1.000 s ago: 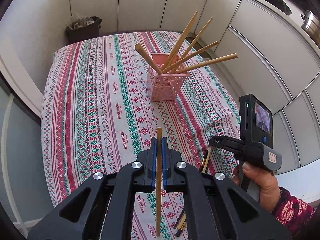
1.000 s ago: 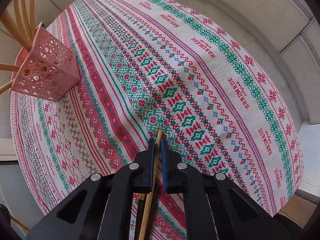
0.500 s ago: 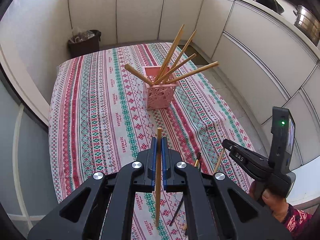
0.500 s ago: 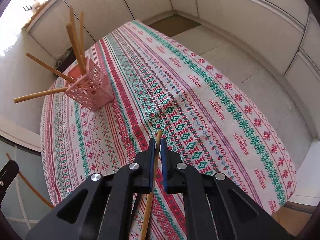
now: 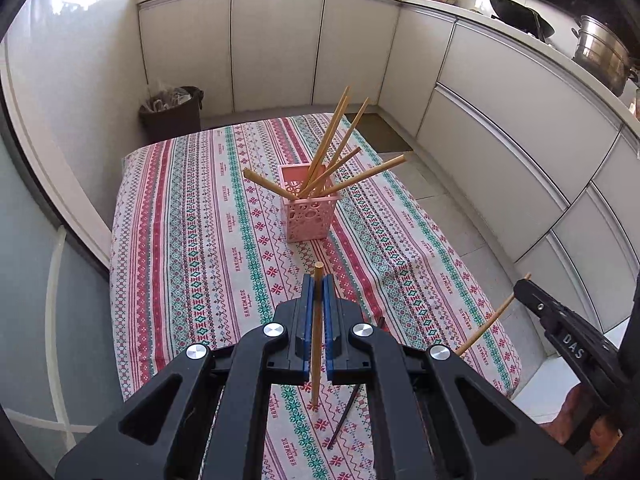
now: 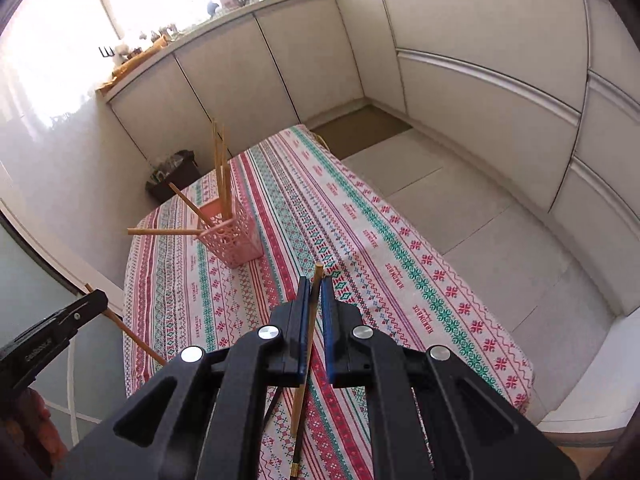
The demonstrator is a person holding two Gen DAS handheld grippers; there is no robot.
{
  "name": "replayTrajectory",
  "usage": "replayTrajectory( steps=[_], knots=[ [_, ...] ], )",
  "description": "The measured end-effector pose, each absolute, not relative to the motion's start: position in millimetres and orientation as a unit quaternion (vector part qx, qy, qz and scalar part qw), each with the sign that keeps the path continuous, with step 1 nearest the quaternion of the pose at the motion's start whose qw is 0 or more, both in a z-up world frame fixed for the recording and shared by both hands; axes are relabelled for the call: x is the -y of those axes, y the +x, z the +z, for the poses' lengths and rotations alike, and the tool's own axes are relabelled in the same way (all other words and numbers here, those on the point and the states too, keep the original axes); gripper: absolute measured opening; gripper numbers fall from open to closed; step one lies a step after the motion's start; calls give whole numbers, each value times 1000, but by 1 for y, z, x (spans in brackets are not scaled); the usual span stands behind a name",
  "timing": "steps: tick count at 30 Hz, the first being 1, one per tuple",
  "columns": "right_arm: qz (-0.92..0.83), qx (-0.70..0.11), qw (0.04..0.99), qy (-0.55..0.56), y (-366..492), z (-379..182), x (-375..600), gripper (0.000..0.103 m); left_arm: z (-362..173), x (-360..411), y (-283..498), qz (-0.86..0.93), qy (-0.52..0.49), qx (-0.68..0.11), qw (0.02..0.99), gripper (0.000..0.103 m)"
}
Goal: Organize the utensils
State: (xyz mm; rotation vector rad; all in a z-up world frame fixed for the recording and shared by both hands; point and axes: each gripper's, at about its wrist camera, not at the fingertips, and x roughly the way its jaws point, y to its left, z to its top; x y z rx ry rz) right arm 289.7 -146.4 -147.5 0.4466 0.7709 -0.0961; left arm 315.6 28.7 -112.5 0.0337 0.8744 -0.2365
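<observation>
My left gripper (image 5: 317, 280) is shut on a wooden chopstick (image 5: 316, 360) that stands upright between its blue pads, above the near part of the patterned tablecloth (image 5: 192, 240). In my right gripper (image 6: 315, 284), likewise shut, a second wooden chopstick (image 6: 298, 408) leans slightly. A pink perforated holder (image 5: 310, 216) (image 6: 236, 236) sits mid-table with several wooden chopsticks fanning out of it. Both grippers hover well short of the holder. A dark chopstick (image 5: 344, 420) (image 6: 296, 456) lies on the cloth under them. Each wrist view shows the other gripper at its edge.
White cabinets (image 5: 500, 128) run around the far and right sides, with pots (image 5: 596, 52) on the counter. A dark bin (image 5: 170, 114) stands beyond the table's far left corner. Tiled floor (image 6: 460, 208) lies right of the table.
Both grippers have risen and drawn back from the cloth, each still holding its chopstick. The right one rose more and tipped up, bringing the holder and cabinets into its view.
</observation>
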Motion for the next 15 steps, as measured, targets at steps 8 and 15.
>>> replayTrajectory(
  steps=[8, 15],
  knots=[
    [-48, -315, 924, 212, 266, -101, 159, 6, -106, -29, 313, -107, 13, -409, 906, 4],
    [-41, -288, 928, 233, 256, -74, 177, 6, -105, -30, 315, -104, 12, -405, 908, 4]
  ],
)
